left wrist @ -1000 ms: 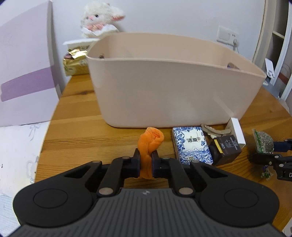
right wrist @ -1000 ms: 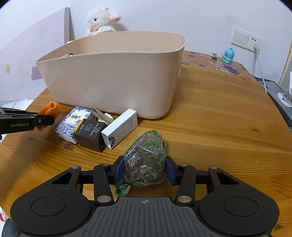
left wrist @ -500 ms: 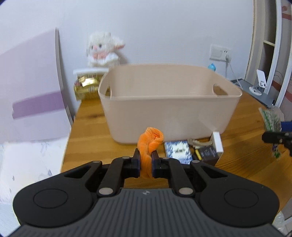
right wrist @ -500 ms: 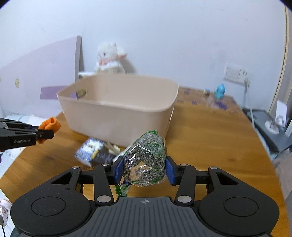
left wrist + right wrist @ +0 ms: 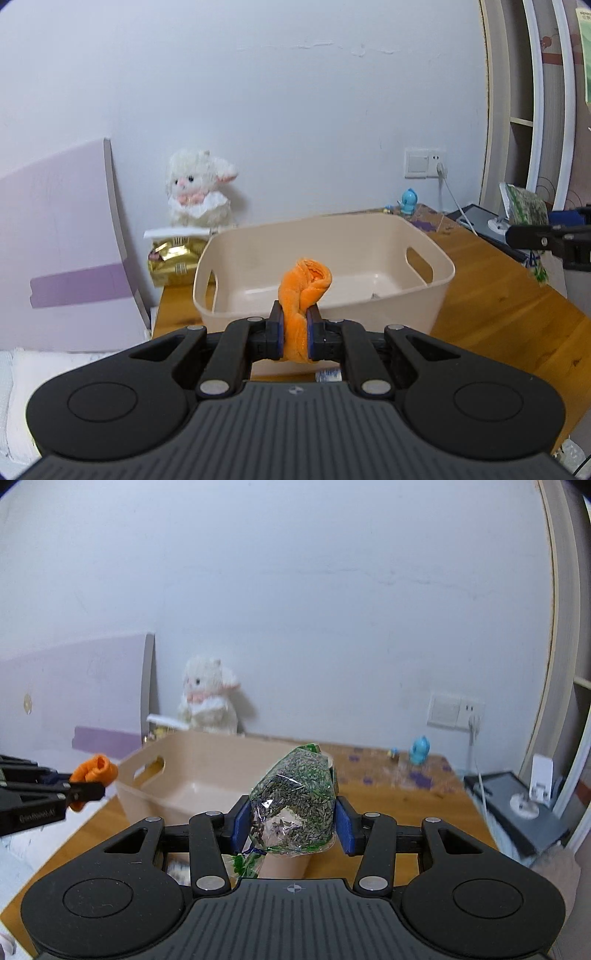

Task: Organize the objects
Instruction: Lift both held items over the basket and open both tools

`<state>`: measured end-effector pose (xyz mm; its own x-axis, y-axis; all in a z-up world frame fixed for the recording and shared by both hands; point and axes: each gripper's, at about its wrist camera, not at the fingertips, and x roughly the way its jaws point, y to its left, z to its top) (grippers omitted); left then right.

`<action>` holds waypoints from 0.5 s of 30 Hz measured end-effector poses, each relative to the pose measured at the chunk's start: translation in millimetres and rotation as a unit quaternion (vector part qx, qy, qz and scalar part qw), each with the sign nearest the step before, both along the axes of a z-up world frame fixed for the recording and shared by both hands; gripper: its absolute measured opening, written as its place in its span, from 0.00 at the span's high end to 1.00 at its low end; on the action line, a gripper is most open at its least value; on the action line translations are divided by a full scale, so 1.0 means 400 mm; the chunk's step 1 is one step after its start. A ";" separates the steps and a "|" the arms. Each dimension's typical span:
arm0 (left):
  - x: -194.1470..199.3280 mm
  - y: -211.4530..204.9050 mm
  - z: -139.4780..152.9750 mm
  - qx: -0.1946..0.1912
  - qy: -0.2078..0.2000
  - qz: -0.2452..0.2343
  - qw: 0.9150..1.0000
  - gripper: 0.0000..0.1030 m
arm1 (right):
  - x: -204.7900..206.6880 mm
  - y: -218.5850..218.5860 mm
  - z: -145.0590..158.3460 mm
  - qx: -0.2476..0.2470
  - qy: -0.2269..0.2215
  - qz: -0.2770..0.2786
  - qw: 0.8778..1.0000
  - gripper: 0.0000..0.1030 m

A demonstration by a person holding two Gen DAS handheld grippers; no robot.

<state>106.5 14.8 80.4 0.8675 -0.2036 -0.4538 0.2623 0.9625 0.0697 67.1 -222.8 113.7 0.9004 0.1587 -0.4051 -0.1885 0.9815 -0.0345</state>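
Now both loads hang above the table, short of the bin.

Pinched between the pads of the left gripper (image 5: pixel 295 334), the cloth (image 5: pixel 301 291) stands on end, with the bin (image 5: pixel 436 299) straight ahead and below, its long axis lying across the view. The right gripper (image 5: pixel 292 821) clamps the bag (image 5: pixel 295 797) further off, toward the bin's right end; the left looks nearer for the drop.

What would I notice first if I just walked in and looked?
Probably the bright orange cloth pinched in the left gripper, held up in front of the big beige bin. Next, the clear bag of dried herbs clamped in the right gripper, and the white plush lamb by the wall.
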 end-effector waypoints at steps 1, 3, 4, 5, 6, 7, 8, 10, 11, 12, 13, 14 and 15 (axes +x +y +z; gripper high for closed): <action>0.010 -0.006 0.006 0.002 -0.004 0.000 1.000 0.88 | 0.007 0.000 0.008 0.000 -0.006 0.000 1.000 0.57; 0.029 -0.017 0.015 0.008 -0.011 0.003 1.000 0.88 | 0.024 0.005 0.020 0.000 -0.015 0.000 1.000 0.57; 0.042 -0.023 0.020 0.010 -0.014 0.006 1.000 0.88 | 0.033 0.009 0.026 0.000 -0.018 0.000 1.000 0.57; 0.055 -0.028 0.024 0.010 -0.014 0.007 1.000 0.88 | 0.045 0.011 0.030 0.002 -0.019 0.001 1.000 0.57; 0.066 -0.031 0.025 0.009 -0.013 0.008 1.000 0.88 | 0.059 0.014 0.034 0.003 -0.020 0.003 1.000 0.57; 0.083 -0.036 0.026 0.010 -0.012 0.008 1.000 0.88 | 0.070 0.015 0.036 0.005 -0.020 0.005 1.000 0.57; 0.097 -0.042 0.026 0.012 -0.011 0.010 1.000 0.88 | 0.080 0.018 0.037 0.005 -0.019 0.006 1.000 0.57; 0.131 -0.054 0.021 0.018 -0.010 0.016 1.000 0.88 | 0.106 0.024 0.038 0.004 -0.020 0.006 1.000 0.57; 0.148 -0.058 0.018 0.019 -0.008 0.019 1.000 0.88 | 0.119 0.026 0.038 0.004 -0.020 0.006 1.000 0.57; 0.166 -0.061 0.013 0.018 -0.003 0.022 1.000 0.88 | 0.132 0.028 0.035 0.004 -0.018 0.005 1.000 0.57; 0.187 -0.065 0.006 0.017 0.004 0.027 0.999 0.88 | 0.147 0.030 0.031 0.005 -0.016 0.003 1.000 0.57; 0.205 -0.069 0.000 0.018 0.010 0.031 0.999 0.88 | 0.163 0.032 0.027 0.005 -0.013 0.001 1.000 0.57; 0.225 -0.076 -0.010 0.022 0.016 0.037 0.999 0.88 | 0.175 0.034 0.022 0.005 -0.011 -0.001 1.000 0.57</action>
<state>196.6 -15.5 76.2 0.8639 -0.1185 -0.4895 0.1933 0.9755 0.1049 137.1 -209.2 122.3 0.9095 0.1603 -0.3835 -0.1856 0.9822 -0.0295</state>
